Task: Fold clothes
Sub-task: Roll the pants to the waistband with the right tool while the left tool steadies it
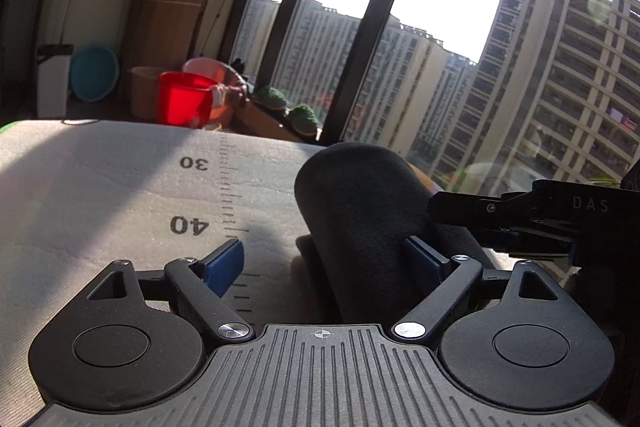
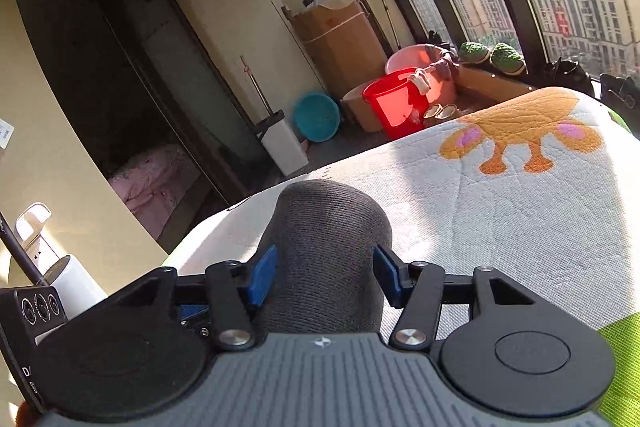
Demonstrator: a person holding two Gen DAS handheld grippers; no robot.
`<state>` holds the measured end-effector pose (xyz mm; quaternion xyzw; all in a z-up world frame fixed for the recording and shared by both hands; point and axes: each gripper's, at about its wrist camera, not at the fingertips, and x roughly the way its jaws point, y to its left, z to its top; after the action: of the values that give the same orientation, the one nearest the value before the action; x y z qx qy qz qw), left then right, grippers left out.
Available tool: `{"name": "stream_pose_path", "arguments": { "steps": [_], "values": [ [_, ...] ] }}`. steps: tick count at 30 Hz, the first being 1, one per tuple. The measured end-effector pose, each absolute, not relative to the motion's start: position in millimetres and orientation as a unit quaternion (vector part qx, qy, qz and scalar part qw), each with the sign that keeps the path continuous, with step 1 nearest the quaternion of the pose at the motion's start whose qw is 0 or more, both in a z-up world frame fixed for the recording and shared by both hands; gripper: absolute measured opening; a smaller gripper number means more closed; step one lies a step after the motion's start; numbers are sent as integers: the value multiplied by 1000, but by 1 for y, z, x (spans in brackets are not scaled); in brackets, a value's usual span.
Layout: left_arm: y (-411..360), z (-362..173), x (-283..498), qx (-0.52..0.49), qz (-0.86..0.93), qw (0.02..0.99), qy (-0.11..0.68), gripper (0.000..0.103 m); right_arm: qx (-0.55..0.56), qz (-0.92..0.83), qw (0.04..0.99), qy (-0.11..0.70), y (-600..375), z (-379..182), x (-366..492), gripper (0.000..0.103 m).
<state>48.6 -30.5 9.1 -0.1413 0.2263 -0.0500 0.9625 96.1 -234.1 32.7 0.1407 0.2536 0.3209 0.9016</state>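
A dark grey garment, rolled into a thick bundle [image 1: 360, 211], lies on the white quilted mat [image 1: 100, 195]. My left gripper [image 1: 324, 251] stands open and wide. The roll's near end sits against its right blue pad [image 1: 424, 263], and the left pad [image 1: 224, 263] is well clear of it. From the right, the right gripper's black fingers [image 1: 520, 207] reach to the roll's side. In the right wrist view the roll [image 2: 328, 227] fills the gap of my right gripper [image 2: 325, 259], with both blue pads against the cloth.
The mat carries a printed ruler scale [image 1: 228, 195] and an orange animal print [image 2: 520, 131]. Beyond its far edge are a red bucket [image 1: 180, 99], a teal basin [image 2: 316, 115], a cardboard box [image 2: 336, 39] and tall windows [image 1: 500, 67].
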Motion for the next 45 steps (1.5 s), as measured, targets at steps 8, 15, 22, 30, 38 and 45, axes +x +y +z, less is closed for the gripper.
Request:
{"name": "stream_pose_path", "arguments": {
  "steps": [8, 15, 22, 30, 38, 45],
  "values": [
    [-25, 9, 44, -137, -23, 964, 225, 93, 31, 319, 905, 280, -170, 26, 116, 26],
    [-17, 7, 44, -155, -21, 961, 229, 95, 78, 324, 907, 259, -194, 39, 100, 25],
    [-17, 11, 43, -168, -34, 959, 226, 93, 29, 323, 909, 261, -202, 17, 61, 26],
    [-31, 43, 38, -196, -132, 957, 170, 51, 24, 326, 908, 263, -206, 19, 61, 27],
    [-42, 10, 59, -179, -98, 952, 227, 60, 55, 321, 904, 278, -219, 13, 73, 43],
    [-34, 7, 56, -196, -94, 948, 232, 68, 60, 314, 907, 274, -223, 9, 71, 58]
  ]
}}
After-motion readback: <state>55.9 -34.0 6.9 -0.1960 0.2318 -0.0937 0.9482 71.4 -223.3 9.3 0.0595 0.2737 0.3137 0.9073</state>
